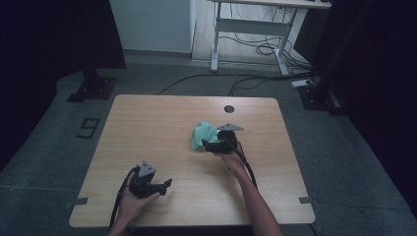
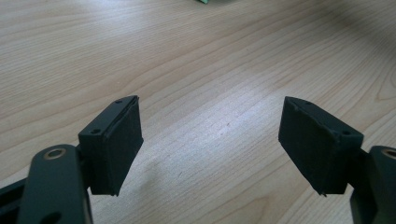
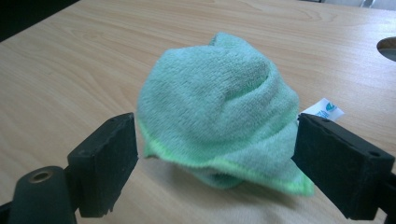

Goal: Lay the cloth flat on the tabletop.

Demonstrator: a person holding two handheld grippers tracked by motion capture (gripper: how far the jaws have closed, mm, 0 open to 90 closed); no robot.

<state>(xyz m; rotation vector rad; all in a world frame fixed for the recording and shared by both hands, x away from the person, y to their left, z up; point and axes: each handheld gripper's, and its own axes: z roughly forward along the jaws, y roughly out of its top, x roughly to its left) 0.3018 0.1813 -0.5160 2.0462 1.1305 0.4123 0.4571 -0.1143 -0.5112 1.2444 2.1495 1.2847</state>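
Note:
A crumpled green cloth (image 1: 201, 133) lies right of the middle of the wooden table (image 1: 147, 128). In the right gripper view the cloth (image 3: 219, 107) is a rounded heap with a white label (image 3: 325, 108) poking out at its right. My right gripper (image 3: 219, 158) is open, with one jaw on each side of the heap's near edge and the right jaw close against the fabric. In the high view that gripper (image 1: 210, 145) sits at the cloth's near side. My left gripper (image 1: 166, 185) is near the front left, open over bare wood (image 2: 210, 140) with nothing between its jaws.
A dark round hole (image 1: 229, 108) sits in the tabletop near the far edge, behind the cloth. Beyond the table are a white-legged desk (image 1: 251, 24), floor cables (image 1: 246, 81) and black stand bases (image 1: 93, 88) at both sides.

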